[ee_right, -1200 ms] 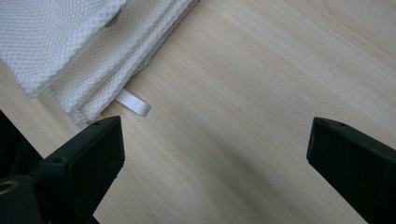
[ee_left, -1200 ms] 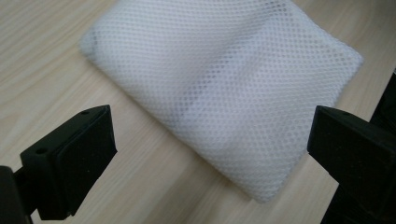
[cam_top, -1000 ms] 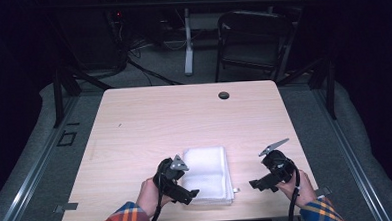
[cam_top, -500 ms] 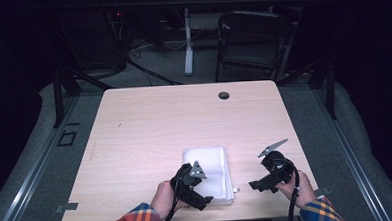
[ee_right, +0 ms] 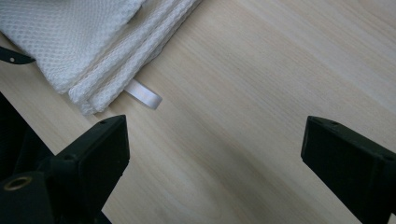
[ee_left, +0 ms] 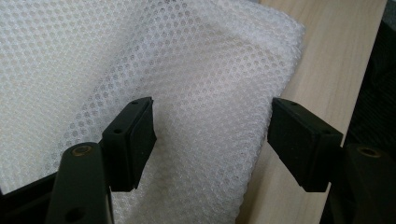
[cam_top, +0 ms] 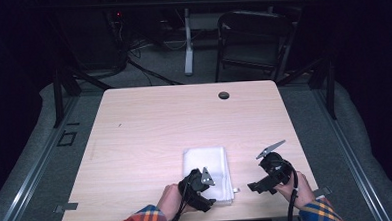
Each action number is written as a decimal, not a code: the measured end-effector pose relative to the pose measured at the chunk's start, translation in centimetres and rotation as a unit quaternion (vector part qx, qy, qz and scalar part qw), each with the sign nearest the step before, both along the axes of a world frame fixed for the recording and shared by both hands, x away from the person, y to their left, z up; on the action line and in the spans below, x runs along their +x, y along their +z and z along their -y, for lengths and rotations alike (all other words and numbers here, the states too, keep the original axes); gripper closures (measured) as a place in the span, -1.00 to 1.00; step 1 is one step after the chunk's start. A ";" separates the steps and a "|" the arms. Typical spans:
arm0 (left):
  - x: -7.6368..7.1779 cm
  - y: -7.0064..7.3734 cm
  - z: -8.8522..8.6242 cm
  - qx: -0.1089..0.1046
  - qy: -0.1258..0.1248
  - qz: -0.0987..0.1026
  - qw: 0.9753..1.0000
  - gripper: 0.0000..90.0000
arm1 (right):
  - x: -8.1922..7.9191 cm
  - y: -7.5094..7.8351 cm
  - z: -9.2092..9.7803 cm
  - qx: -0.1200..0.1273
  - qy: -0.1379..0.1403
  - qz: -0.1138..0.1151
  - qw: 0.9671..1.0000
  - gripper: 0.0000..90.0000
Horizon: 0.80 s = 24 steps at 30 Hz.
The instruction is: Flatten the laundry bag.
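The folded white mesh cloth (cam_top: 207, 174) lies flat near the table's (cam_top: 149, 127) near edge, a little right of centre. It sits in several stacked layers, and a small white ribbon tab (ee_right: 143, 94) pokes out from one corner onto the bare wood.

The left gripper (ee_left: 212, 135) hangs low over the cloth's near end, its jaws apart and straddling the folded corner, with mesh between them and wood just past the outer jaw. The right gripper (ee_right: 215, 158) waits beside the cloth over bare wood, jaws wide apart and holding nothing.

My guess is that the main risk lies in the layers. If the left jaws close where they are, they may pinch only the top sheet, so a lift would peel the stack open rather than carry it. They may equally bite too deep and drag the whole pile toward the table's edge, which is close. The mesh looks soft and slack, so a shallow nip could slip free. The right gripper stands off to the side and cannot pin the stack if it slides.

Compared with a second ago, the left gripper has moved from the cloth's left side inward and over its near end, while the right gripper and the cloth lie as they did.
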<state>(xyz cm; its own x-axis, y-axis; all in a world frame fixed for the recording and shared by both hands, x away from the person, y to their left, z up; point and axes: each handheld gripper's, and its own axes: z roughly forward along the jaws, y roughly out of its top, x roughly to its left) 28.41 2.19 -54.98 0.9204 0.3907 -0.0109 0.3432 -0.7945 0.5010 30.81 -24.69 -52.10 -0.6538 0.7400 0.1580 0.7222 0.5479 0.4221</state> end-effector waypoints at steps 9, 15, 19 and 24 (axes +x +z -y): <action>0.0 -0.3 -0.1 -0.010 -0.017 -0.006 1.000 0.21 | 0.0 0.0 -0.1 -0.013 0.009 0.001 1.000 -0.81; 0.1 -0.4 -0.3 -0.021 -0.024 -0.011 0.999 0.54 | -0.1 0.0 -0.3 -0.014 0.015 0.000 1.000 -0.75; 0.2 -0.4 -0.4 -0.020 -0.023 -0.007 1.000 0.64 | -0.2 0.0 -0.5 -0.012 0.019 0.003 1.000 -0.71; 0.4 -0.4 -0.6 -0.025 -0.020 -0.010 0.999 0.78 | -0.2 0.0 -0.7 -0.011 0.021 0.002 1.000 -0.66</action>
